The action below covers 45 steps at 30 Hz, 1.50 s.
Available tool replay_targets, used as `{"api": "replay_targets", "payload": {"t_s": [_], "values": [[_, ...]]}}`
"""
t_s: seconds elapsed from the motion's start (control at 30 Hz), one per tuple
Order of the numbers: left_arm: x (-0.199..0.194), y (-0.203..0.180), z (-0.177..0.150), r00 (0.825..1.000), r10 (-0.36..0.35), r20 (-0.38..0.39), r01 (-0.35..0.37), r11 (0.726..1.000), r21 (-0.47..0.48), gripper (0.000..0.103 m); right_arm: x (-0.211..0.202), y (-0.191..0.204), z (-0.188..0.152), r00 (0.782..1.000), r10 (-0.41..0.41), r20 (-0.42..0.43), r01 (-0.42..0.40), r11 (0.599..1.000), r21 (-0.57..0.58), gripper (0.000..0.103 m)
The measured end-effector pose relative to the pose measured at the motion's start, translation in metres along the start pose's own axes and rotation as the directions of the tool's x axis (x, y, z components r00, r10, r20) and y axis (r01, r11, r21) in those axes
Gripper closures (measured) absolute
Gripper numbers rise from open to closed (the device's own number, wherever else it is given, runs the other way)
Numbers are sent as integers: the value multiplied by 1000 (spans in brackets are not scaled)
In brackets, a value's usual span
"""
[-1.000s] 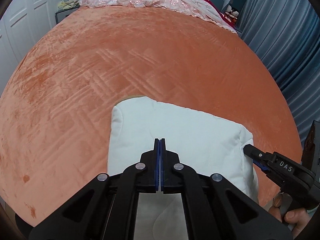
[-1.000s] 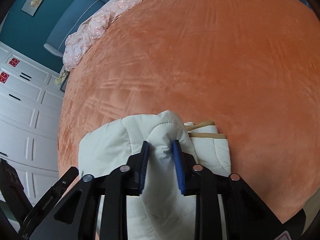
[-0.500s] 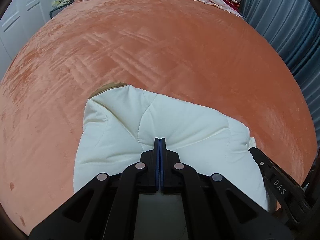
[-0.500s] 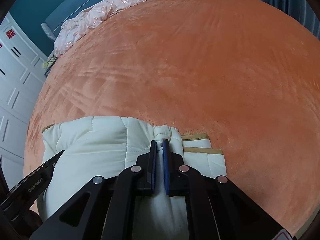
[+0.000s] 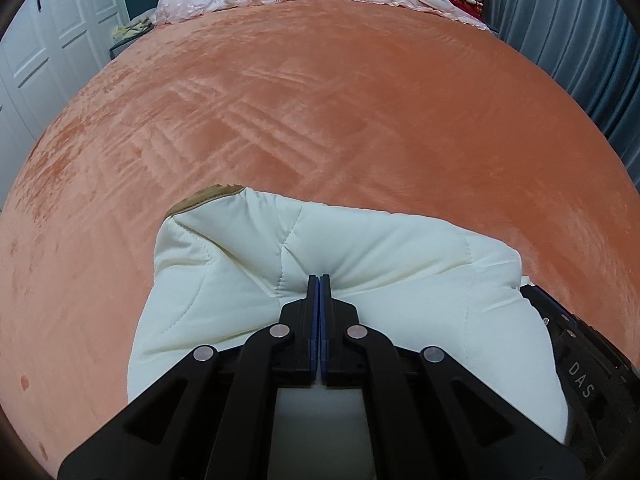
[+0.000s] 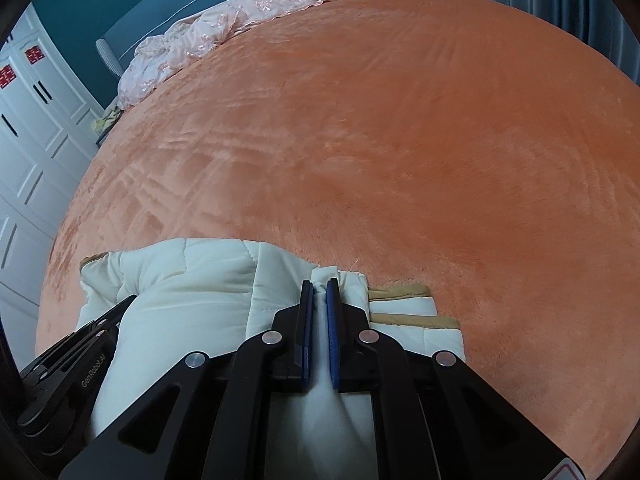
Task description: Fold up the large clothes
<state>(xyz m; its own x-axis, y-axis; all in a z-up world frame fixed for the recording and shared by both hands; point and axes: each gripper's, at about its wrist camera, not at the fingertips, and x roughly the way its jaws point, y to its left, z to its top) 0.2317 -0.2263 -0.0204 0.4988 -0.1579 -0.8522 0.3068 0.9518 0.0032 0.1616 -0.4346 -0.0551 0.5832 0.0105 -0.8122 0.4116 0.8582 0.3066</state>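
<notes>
Both my claws sit on the folded white jacket (image 5: 360,264) at the bed's (image 5: 320,120) near edge, left claw (image 5: 319,280) shut against its top, right claw (image 6: 320,286) pinching its right-hand fold.

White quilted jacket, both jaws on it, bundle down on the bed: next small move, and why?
Probably open both jaws and let go. The jacket already lies folded on the orange bedspread; the right gripper pinches a ridge, the left gripper is shut at its top layer.
</notes>
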Motion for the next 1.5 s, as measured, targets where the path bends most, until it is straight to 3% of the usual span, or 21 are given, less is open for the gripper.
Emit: {"api": "replay_targets", "payload": {"t_s": [0.47,0.8,0.9,1.0,1.03,1.1,1.17,1.2,1.3,1.4,1.5], "values": [[6,-3,-5,997,42,62,-42,999,-5,103,6,-1,-3,1000,9,28,-9,1000,-2,97],[5,-8,-5,995,78,59,-79,997,16,103,3,-1,-2,1000,2,30,-2,1000,-4,98],[2,-9,-3,996,81,46,-82,996,28,103,0,-4,-2,999,29,28,-30,999,13,97],[-15,-2,-3,999,38,6,-38,999,23,103,-26,-15,-2,995,90,31,-92,992,83,94],[-26,3,-5,1000,5,-9,-5,1000,10,102,-44,-21,-5,991,126,48,-131,985,114,90],[-53,15,-14,997,-72,-18,71,997,-33,96,-84,-31,-19,979,179,95,-190,973,127,72],[-85,26,-28,989,-146,-3,146,988,-52,78,-113,-37,-36,978,180,102,-190,977,96,59],[-98,29,-36,988,-155,-1,155,986,-55,75,-123,-40,-45,981,170,88,-178,981,82,56],[-118,28,-65,981,-190,-46,187,981,-56,73,-135,-48,-75,984,177,-4,-176,981,81,55],[-125,16,-95,986,-153,-68,152,988,-18,74,-133,-47,-102,981,184,-66,-180,982,62,56],[-133,6,-113,994,-96,-48,98,995,30,74,-132,-38,-116,987,148,-69,-148,989,6,72]]}}
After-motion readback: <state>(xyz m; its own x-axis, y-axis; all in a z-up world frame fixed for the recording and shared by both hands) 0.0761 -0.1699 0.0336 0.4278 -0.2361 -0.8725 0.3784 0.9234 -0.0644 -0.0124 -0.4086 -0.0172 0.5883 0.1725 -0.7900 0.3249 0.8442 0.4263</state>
